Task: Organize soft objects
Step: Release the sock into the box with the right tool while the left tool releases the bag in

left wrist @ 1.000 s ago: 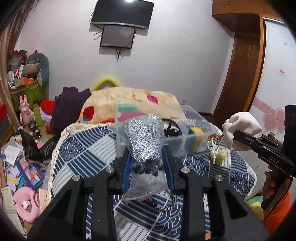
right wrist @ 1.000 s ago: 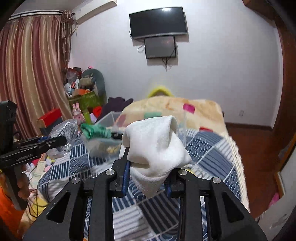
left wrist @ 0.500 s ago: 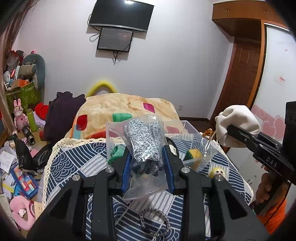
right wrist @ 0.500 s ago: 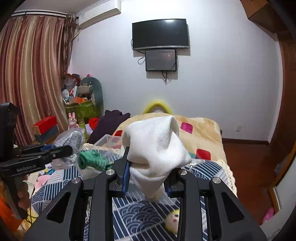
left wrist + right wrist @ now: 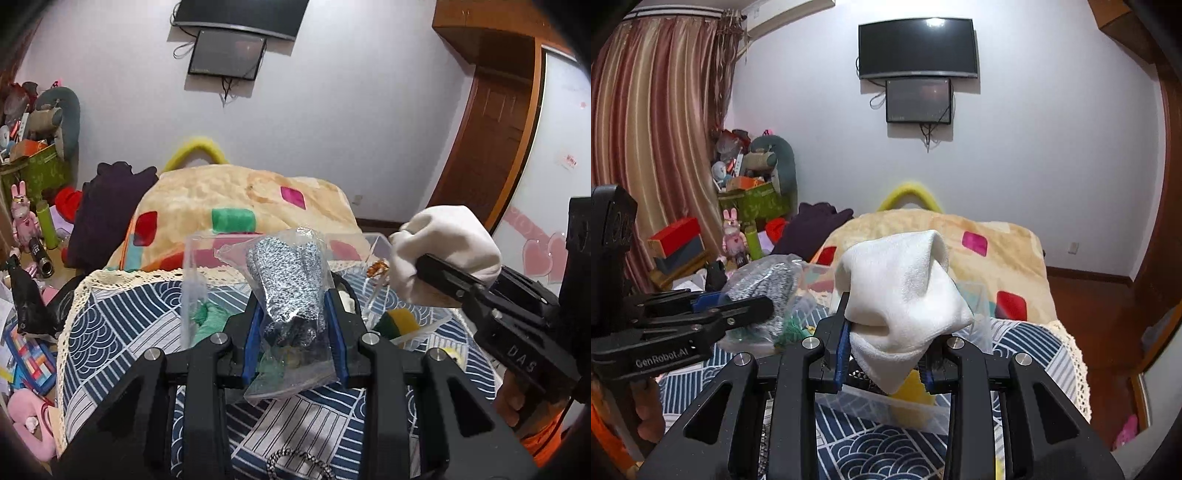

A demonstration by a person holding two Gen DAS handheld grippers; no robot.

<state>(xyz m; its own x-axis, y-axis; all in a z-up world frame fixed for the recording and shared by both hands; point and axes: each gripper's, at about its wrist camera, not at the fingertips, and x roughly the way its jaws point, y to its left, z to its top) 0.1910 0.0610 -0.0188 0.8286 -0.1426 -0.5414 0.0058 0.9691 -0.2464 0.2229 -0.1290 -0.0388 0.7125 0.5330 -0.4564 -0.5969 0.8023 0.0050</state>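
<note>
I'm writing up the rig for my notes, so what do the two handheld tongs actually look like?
Both tongs, left and right, are matte black plastic with blue finger pads and round silver bolts. The left body reads "GenRobot.AI"; the right reads "DAS". Bare fingers and an orange sleeve show behind.

Speckled grey gloves in clear bag (image 5: pixel 291 295), upright, pinched; white towel (image 5: pixel 905 288) bunched, draped, pinched.

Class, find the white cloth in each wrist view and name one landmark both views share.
Left wrist view: the white cloth sits at the right edge, clamped in the right tool.
Right wrist view: the white cloth fills the centre, between that tool's fingers.
Shared landmark: the wall-mounted TV, top centre in both.
</note>
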